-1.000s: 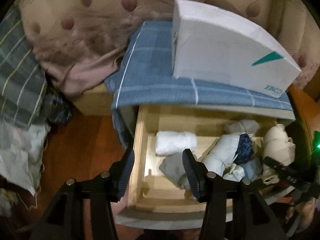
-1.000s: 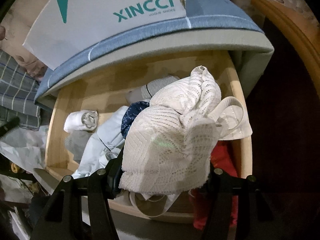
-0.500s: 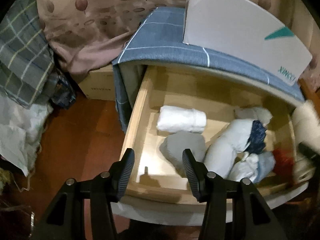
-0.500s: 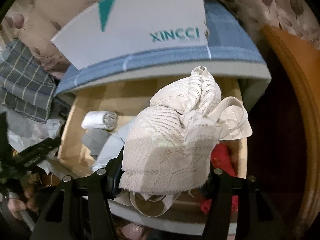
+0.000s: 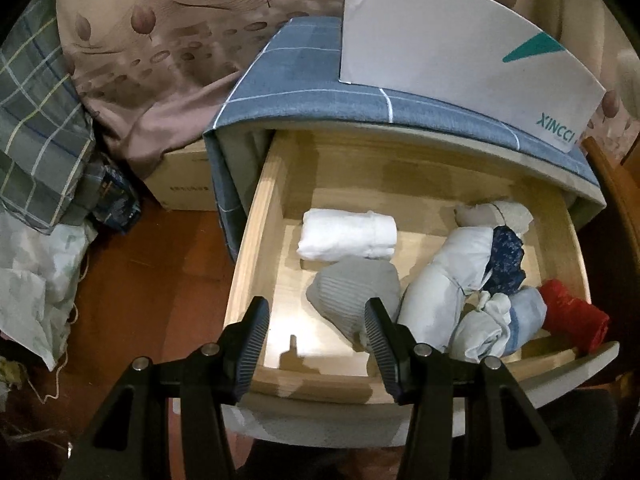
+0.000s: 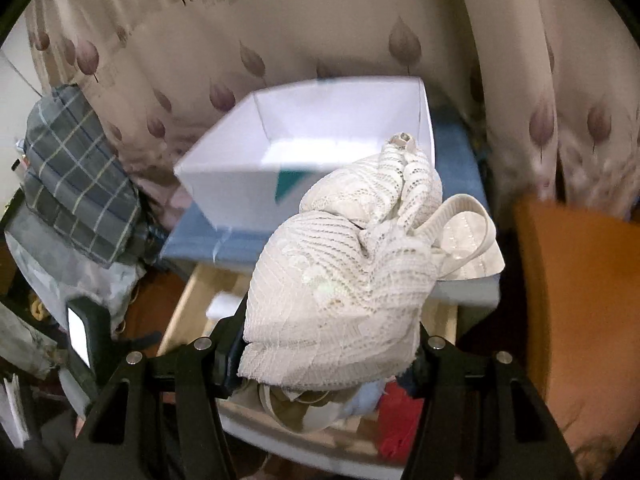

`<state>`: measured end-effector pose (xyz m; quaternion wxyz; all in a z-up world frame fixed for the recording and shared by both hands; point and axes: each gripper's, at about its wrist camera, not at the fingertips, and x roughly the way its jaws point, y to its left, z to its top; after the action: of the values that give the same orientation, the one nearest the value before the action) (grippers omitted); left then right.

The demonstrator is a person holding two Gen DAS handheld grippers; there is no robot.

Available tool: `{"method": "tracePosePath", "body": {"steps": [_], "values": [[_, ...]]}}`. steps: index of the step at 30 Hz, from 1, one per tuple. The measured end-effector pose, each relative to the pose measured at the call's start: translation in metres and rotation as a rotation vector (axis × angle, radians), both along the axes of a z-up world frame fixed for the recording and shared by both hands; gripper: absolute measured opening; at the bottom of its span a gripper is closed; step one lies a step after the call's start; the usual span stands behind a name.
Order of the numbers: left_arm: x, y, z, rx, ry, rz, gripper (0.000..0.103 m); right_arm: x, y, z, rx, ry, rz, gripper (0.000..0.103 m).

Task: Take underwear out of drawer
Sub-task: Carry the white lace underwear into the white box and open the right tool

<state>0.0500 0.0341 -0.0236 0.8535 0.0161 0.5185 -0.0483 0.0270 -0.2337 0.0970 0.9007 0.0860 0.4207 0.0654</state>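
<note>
Lifted since the earlier frame, the right gripper (image 6: 328, 344) clamps the white lace underwear (image 6: 344, 276) at frame centre, above the drawer (image 6: 180, 308) and before the white box (image 6: 320, 128). Left view: the left gripper (image 5: 316, 340) hangs half open and empty over the drawer's lower left, its right finger (image 5: 376, 336) overlapping a grey bundle (image 5: 352, 292).

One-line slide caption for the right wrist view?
Right gripper shut on a white lace undergarment, held above the open drawer, with an open white box behind.
</note>
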Motion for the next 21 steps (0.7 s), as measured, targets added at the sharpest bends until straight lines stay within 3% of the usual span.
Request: {"method": "tracePosePath", "body": {"steps": [10, 15, 21], "values": [[-0.001, 0.002, 0.001, -0.024, -0.007, 0.012, 0.051, 0.082, 0.003, 0.059, -0.09, -0.057, -0.007, 0.055], [-0.002, 0.002, 0.001, -0.028, -0.017, 0.012, 0.051, 0.132, 0.008, 0.053, -0.121, -0.014, -0.01, 0.055], [-0.003, 0.0, 0.003, -0.04, -0.028, -0.012, 0.051, 0.186, 0.014, 0.018, -0.222, 0.087, -0.028, 0.055]]}}
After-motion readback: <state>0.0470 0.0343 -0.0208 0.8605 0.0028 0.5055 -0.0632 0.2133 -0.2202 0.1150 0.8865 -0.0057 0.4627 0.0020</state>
